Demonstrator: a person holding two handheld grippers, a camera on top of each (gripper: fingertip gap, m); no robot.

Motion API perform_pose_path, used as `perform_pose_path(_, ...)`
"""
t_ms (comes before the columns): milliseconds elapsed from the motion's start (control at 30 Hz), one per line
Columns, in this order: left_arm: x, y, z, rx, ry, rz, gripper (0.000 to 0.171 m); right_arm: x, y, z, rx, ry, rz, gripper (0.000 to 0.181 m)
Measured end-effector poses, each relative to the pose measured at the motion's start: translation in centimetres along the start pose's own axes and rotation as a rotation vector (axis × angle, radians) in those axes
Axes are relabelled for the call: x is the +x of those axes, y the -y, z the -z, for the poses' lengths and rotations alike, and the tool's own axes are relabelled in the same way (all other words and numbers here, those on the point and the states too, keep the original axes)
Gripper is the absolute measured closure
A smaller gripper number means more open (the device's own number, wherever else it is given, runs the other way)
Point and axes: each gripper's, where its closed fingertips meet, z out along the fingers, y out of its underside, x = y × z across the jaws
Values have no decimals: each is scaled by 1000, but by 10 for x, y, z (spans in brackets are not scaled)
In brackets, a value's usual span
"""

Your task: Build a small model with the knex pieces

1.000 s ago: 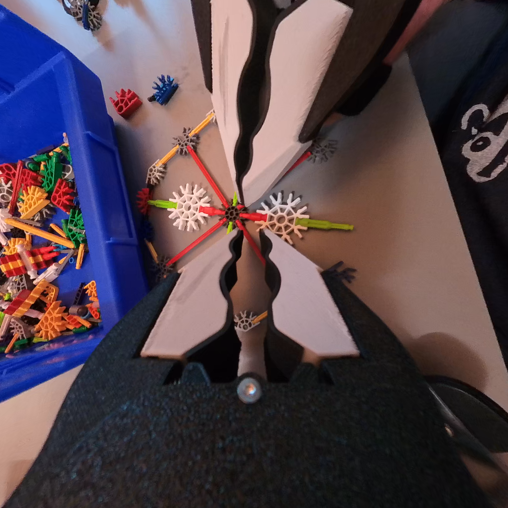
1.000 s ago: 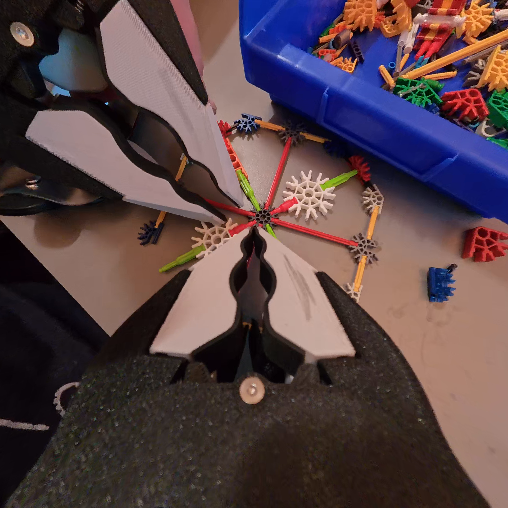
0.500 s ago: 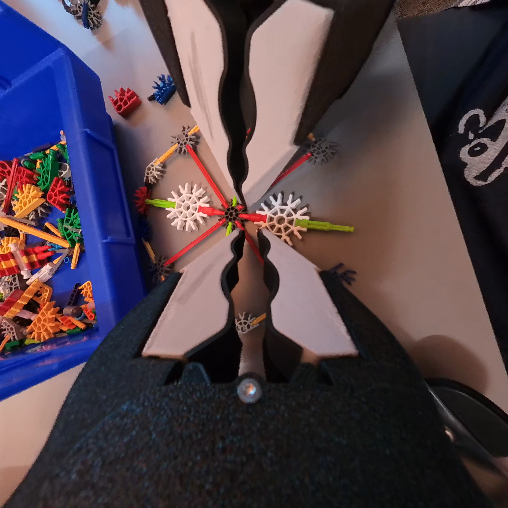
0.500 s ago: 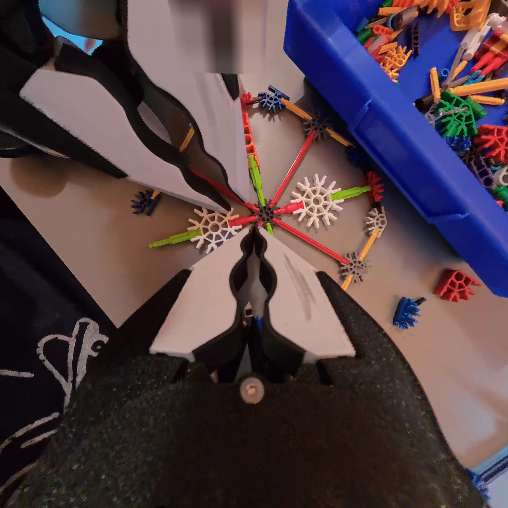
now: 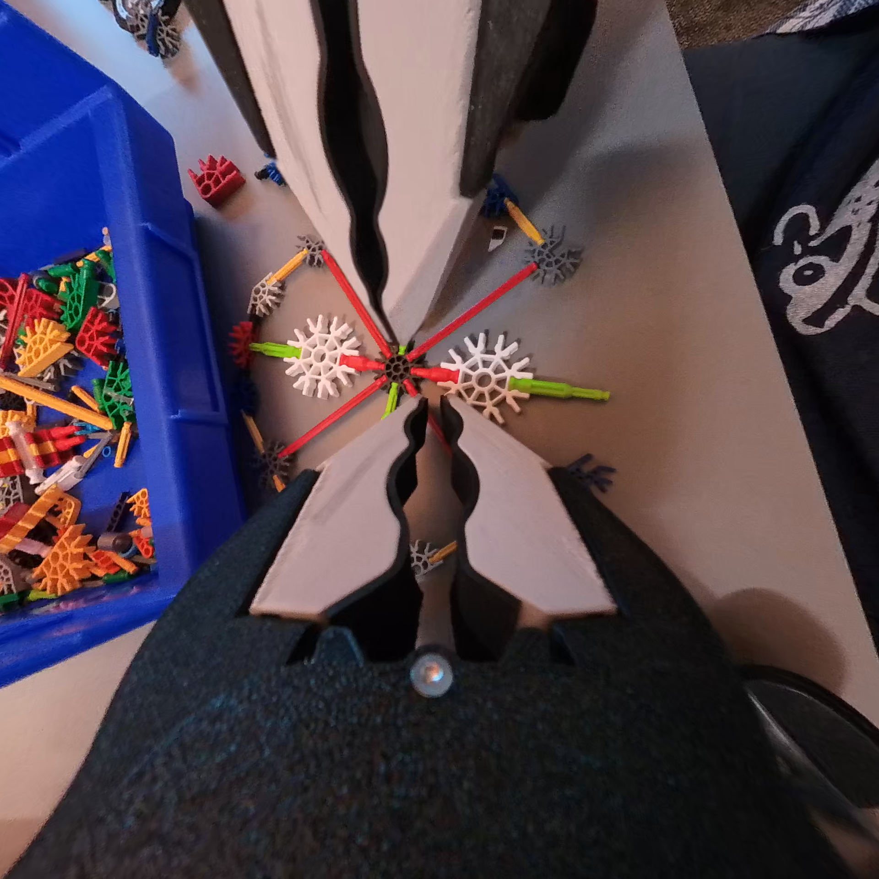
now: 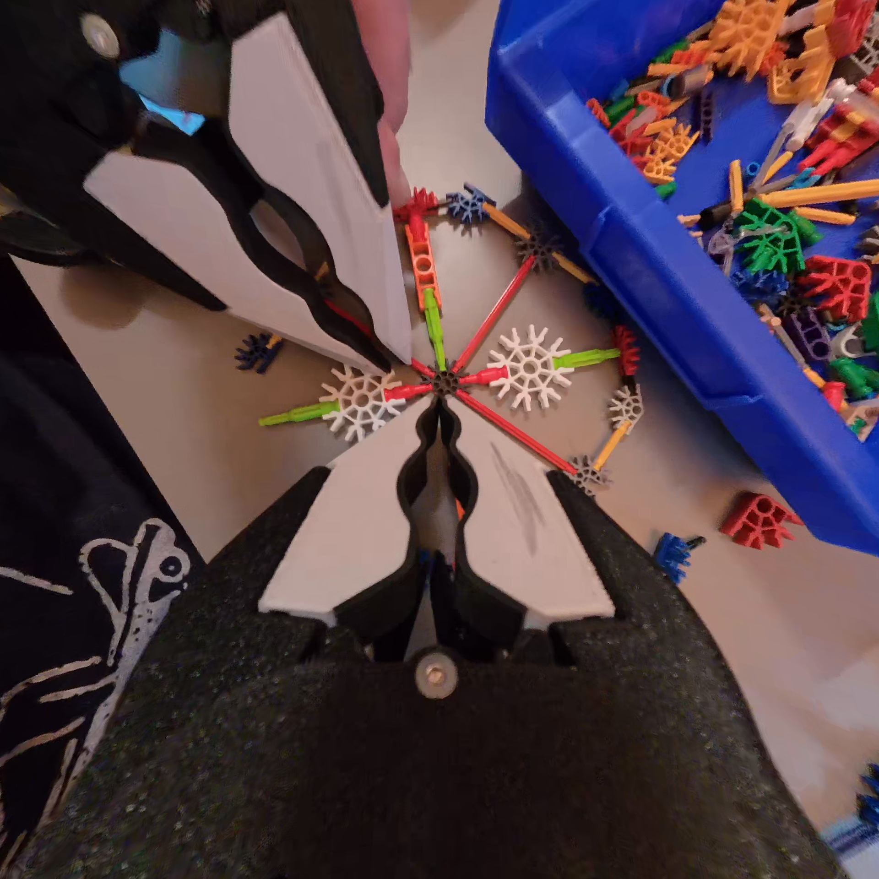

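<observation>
A flat rod-and-connector wheel lies on the beige table, with a black hub (image 5: 397, 368) (image 6: 444, 380), red spokes, two white snowflake connectors (image 5: 321, 356) (image 5: 483, 380) and green rods. My left gripper (image 5: 430, 404) is shut on a red spoke (image 5: 440, 435) just beside the hub; it also shows in the right wrist view (image 6: 395, 364). My right gripper (image 6: 437, 404) is shut with its tips against the opposite side of the hub and comes in from the top of the left wrist view (image 5: 387, 328). Whether it pinches anything is hidden.
A blue bin (image 5: 142, 238) (image 6: 642, 238) full of loose pieces stands close beside the wheel. A loose red connector (image 5: 216, 178) (image 6: 758, 521) and blue connectors (image 6: 673, 556) (image 5: 592, 473) lie around it. A person in a dark shirt (image 5: 785, 238) is at the table edge. My two grippers' fingertips are within a few centimetres of each other. The loose red connector (image 5: 216, 178) is about equally far from each gripper, around 15 cm. My right wrist view (image 6: 752, 521) looks at it from another angle.
The right gripper has swung round the hub, from leaning to nearly upright in the left wrist view, uncovering a grey rim connector. The left gripper and the wheel have stayed put.
</observation>
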Motion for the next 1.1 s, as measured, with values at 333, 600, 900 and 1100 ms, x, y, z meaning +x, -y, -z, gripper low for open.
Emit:
perform_pose_path(333, 0, 0, 0, 0, -5, 1, 167, 2, -4, -9, -31, -30, 52, 181)
perform_pose_path(600, 0, 0, 0, 3, -6, 2, 167, 1, -5, -8, -30, -53, 90, 181)
perform_pose_path(900, 1, 0, 0, 14, -19, 16, 169, 3, -7, -9, -133, -181, 345, 181)
perform_pose_path(1100, 2, 0, 0, 16, -15, 12, 171, 4, -7, -9, -117, -241, 479, 181)
